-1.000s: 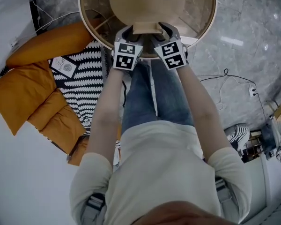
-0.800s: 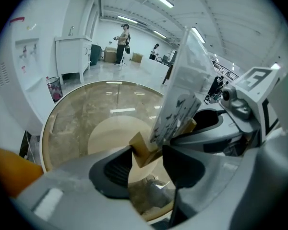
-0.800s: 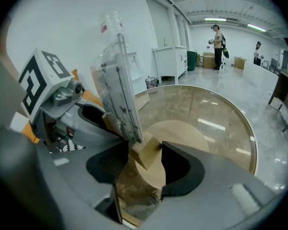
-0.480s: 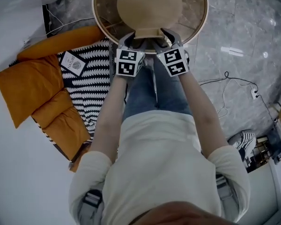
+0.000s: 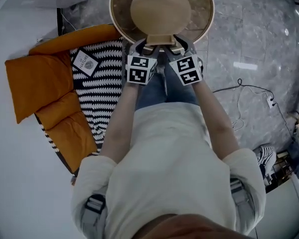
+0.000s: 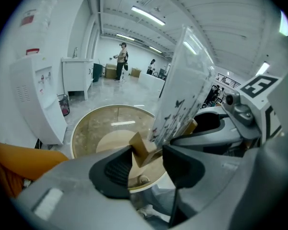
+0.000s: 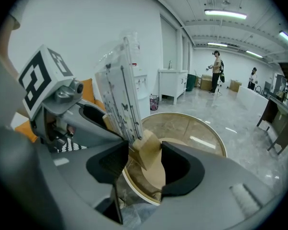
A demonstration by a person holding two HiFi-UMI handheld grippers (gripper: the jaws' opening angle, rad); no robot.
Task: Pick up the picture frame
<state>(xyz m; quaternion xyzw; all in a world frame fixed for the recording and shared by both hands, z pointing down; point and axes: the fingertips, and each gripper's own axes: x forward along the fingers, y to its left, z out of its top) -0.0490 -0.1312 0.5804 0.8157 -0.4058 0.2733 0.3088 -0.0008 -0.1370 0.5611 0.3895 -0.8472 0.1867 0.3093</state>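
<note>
Raised farther above round counter (image 5: 206, 15): picture frame (image 5: 160, 37), base clamped between jaws of left gripper (image 6: 146, 158) and right gripper (image 7: 144, 161).

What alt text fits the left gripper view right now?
The left gripper is shut on the wooden base of a clear picture frame, whose panel rises from the jaws. A round table lies below, in a bright white hall.
</note>
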